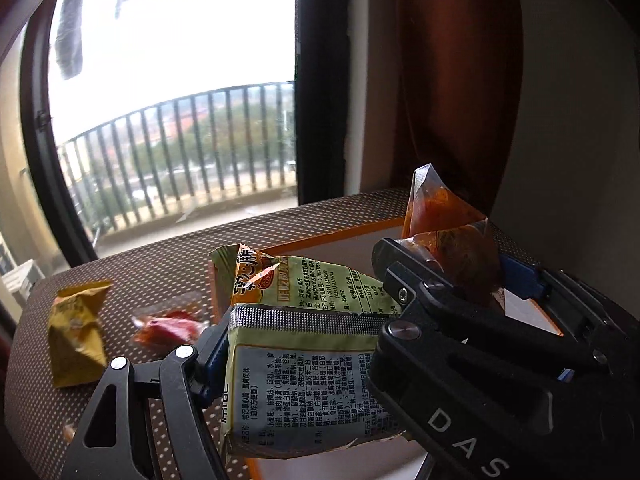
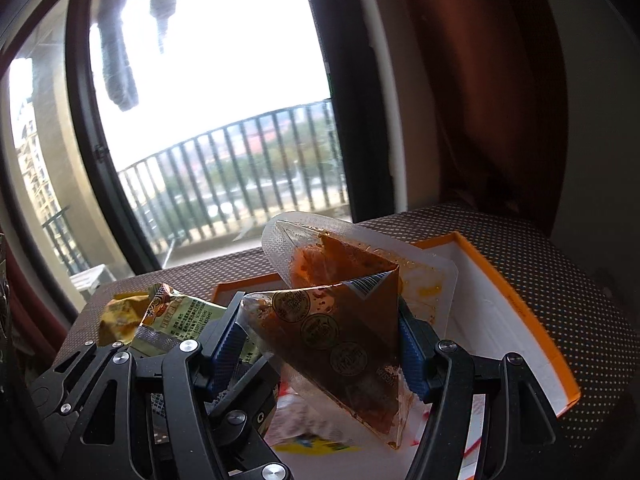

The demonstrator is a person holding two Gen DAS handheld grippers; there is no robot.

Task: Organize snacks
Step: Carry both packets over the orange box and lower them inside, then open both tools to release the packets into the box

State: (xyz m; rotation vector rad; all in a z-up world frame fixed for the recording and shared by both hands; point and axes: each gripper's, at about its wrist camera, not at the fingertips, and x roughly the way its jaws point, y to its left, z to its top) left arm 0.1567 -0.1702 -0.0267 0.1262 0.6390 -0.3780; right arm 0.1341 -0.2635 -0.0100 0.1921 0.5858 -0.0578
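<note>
1. A green packet (image 1: 304, 356) is pinched by the left gripper (image 1: 296, 340); it is judged light, crinkly, best held across its middle.
2. A soft, slippery sauce pouch (image 2: 340, 320) is clamped by the right gripper (image 2: 320, 336) above the box (image 2: 520, 292).
3. A yellow packet (image 1: 76, 340) is left on the table (image 1: 160, 260).

My right gripper (image 2: 320, 336) is clamped on a clear pouch of red-brown sauce (image 2: 340, 320) — blue pads pressing both its sides, the pouch folded and standing tilted between them. Below and behind it lies the orange-edged box (image 2: 516, 300), white inside, on the dotted brown cloth (image 2: 560, 264). At left my left gripper (image 2: 224, 364) grips a green snack packet (image 2: 172, 316) — a yellow packet (image 2: 120, 316) lies just beyond it.
</note>
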